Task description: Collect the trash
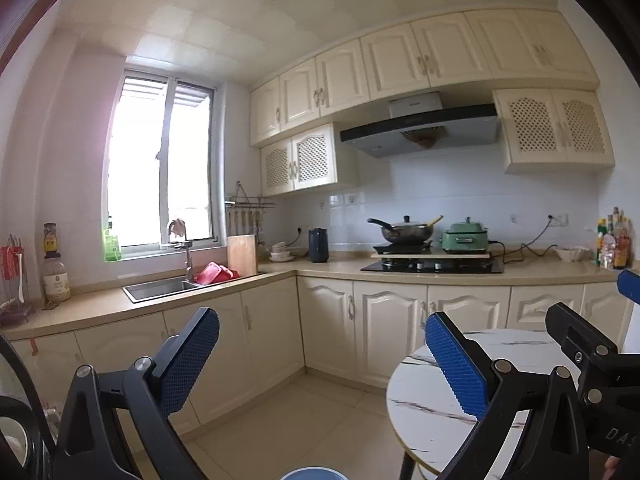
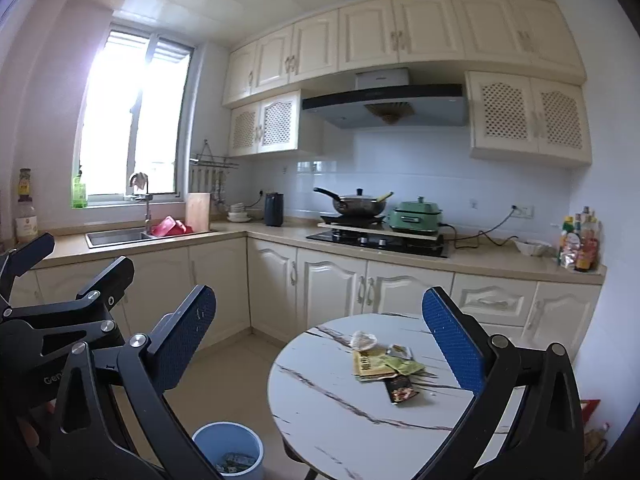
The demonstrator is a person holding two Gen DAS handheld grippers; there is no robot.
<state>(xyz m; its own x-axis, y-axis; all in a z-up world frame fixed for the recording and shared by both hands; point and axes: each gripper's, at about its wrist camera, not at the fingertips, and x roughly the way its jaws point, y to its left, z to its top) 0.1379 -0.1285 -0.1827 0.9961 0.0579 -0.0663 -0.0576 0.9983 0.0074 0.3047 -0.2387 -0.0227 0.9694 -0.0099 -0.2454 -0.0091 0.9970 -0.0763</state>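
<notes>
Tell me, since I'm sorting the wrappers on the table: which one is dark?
The dark wrapper, nearest the camera on the round marble table; the other wrappers are yellow-green.

1. The left wrist view looks level across the kitchen from beside the round table [image 1: 424, 408], whose marble top fills the lower right of the frame; the sink [image 1: 160, 289] lies at middle left.
2. The right wrist view faces the same way, tilted slightly down, with the table [image 2: 328, 400] lower centre and the bin [image 2: 228, 446] at the bottom edge.
3. Both share the window, the stove [image 1: 432, 266] [image 2: 378, 240] and the cabinets; each frame's edge catches the other gripper.
</notes>
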